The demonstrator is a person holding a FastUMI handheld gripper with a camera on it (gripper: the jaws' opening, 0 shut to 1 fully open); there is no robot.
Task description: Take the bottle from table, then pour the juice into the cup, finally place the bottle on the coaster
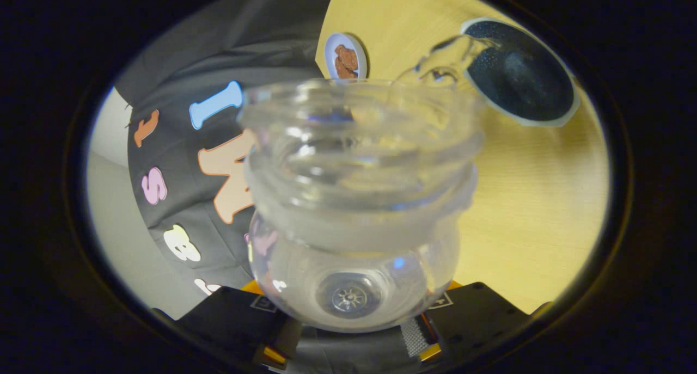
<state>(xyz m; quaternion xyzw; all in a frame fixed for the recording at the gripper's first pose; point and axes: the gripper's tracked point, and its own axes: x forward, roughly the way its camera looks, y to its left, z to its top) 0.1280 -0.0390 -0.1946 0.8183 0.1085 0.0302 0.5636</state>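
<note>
Pouring: our gripper (356,330) pinching clear bottle (354,200) between both fingers, mouth tipped toward glass cup (444,63) on dark coaster (523,74). Next we judge: right bottle, seat on small coaster (344,55).

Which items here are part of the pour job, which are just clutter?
Job: clear bottle, held tipped between the gripper fingers; clear cup just beyond its mouth; dark round coaster behind the cup; wooden table.

Clutter: small round disc with a brown picture, lying on the table apart from the coaster.
</note>
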